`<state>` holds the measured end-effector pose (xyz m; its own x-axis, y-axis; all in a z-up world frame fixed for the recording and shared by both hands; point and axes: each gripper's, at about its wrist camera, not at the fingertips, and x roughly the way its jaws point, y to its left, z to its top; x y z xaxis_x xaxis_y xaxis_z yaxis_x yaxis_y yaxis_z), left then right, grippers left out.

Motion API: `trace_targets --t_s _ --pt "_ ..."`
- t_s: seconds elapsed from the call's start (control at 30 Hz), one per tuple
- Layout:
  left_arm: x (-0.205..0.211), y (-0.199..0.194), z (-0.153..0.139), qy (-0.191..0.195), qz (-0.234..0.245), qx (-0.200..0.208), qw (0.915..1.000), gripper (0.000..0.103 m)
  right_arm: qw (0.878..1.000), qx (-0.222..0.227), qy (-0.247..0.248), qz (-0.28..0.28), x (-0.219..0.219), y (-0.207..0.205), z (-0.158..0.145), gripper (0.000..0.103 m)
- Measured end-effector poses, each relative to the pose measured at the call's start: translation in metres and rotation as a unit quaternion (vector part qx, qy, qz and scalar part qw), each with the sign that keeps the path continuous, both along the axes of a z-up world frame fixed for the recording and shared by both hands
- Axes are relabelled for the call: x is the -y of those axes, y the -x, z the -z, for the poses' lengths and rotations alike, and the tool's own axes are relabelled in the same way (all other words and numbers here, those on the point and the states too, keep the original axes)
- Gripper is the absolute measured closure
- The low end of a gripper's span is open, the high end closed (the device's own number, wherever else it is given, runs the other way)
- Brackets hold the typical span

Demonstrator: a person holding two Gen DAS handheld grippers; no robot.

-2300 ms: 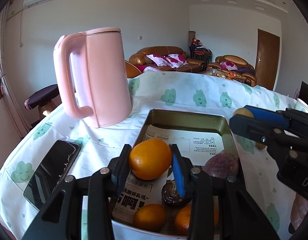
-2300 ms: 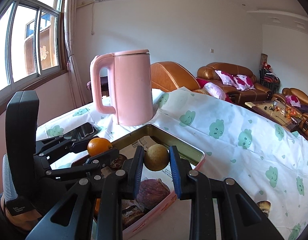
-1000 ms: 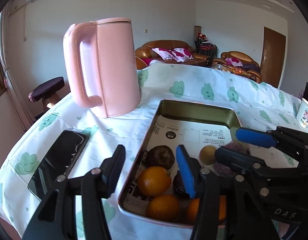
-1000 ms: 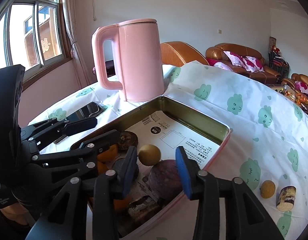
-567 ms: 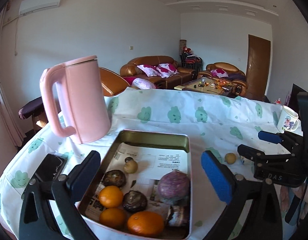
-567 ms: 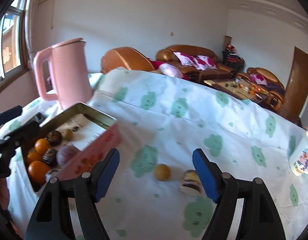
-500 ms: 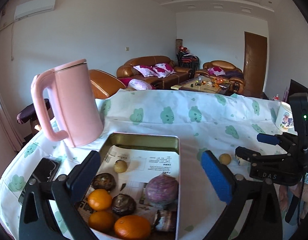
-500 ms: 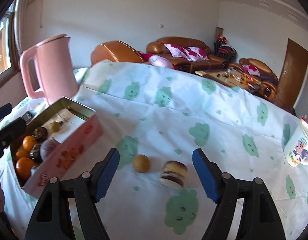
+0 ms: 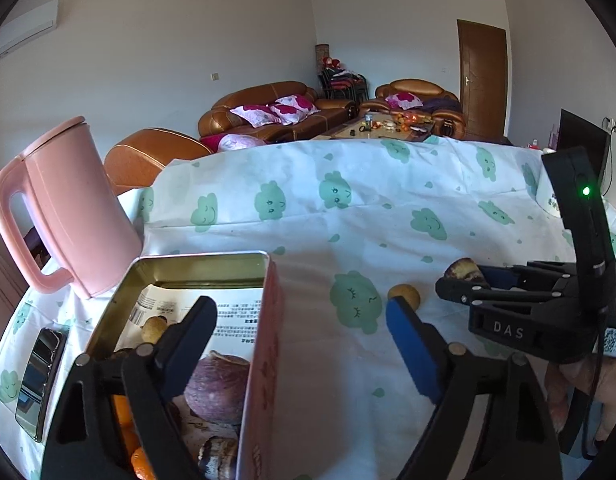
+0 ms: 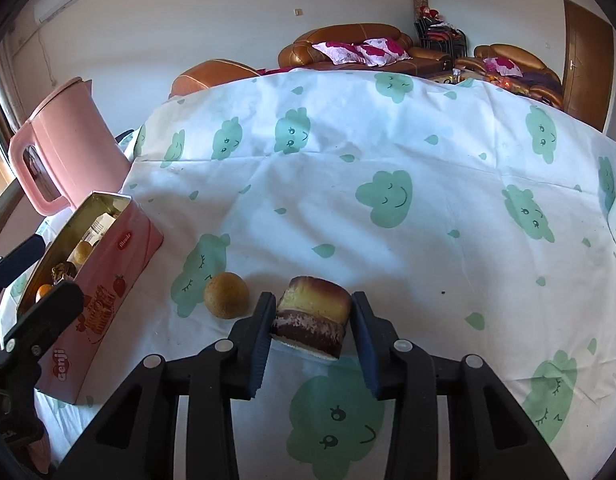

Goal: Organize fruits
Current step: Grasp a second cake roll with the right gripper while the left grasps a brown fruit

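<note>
Blue-padded right claw (image 10: 311, 334) closing around cut fruit chunk (image 10: 312, 322) on tabletop (image 10: 387, 152) — not clamped yet. Left claw (image 9: 300, 344) apart, closing, empty. Small yellow-brown fruit (image 10: 226, 295) beside chunk also outside; pink tin (image 10: 108, 280) holds most fruit — nearly done.

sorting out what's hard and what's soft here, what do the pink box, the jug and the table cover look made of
Pink box: looks like tin, with a printed glossy outside and a shiny gold metal inside.
Pink jug: probably matte plastic, with an even colour and a moulded handle.
Table cover: thin cloth or possibly plastic sheet, creased and printed with green clouds.
</note>
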<state>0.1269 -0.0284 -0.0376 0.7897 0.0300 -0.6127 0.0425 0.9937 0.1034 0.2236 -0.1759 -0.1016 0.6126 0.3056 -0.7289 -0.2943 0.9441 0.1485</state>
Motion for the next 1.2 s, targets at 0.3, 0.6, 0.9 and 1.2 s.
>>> trace_targets --t_s 0.3,0.6,0.9,1.2 --pt "0.048 -0.038 0.021 0.019 0.056 -0.074 0.9956 0.035 0.998 0.035 -0.016 0.043 0.031 0.01 -0.011 0.063" --pt "0.061 -0.071 0.049 0.044 0.058 -0.133 0.9884 0.071 0.998 0.044 -0.018 0.035 0.031 0.011 -0.013 0.063" --pt "0.057 -0.058 0.041 0.049 0.066 -0.095 0.9921 0.075 0.997 0.072 -0.023 0.024 0.031 0.022 -0.02 0.063" --pt "0.054 -0.039 0.024 0.048 0.06 -0.022 0.9968 0.075 0.993 0.119 -0.014 0.011 0.025 0.037 -0.029 0.063"
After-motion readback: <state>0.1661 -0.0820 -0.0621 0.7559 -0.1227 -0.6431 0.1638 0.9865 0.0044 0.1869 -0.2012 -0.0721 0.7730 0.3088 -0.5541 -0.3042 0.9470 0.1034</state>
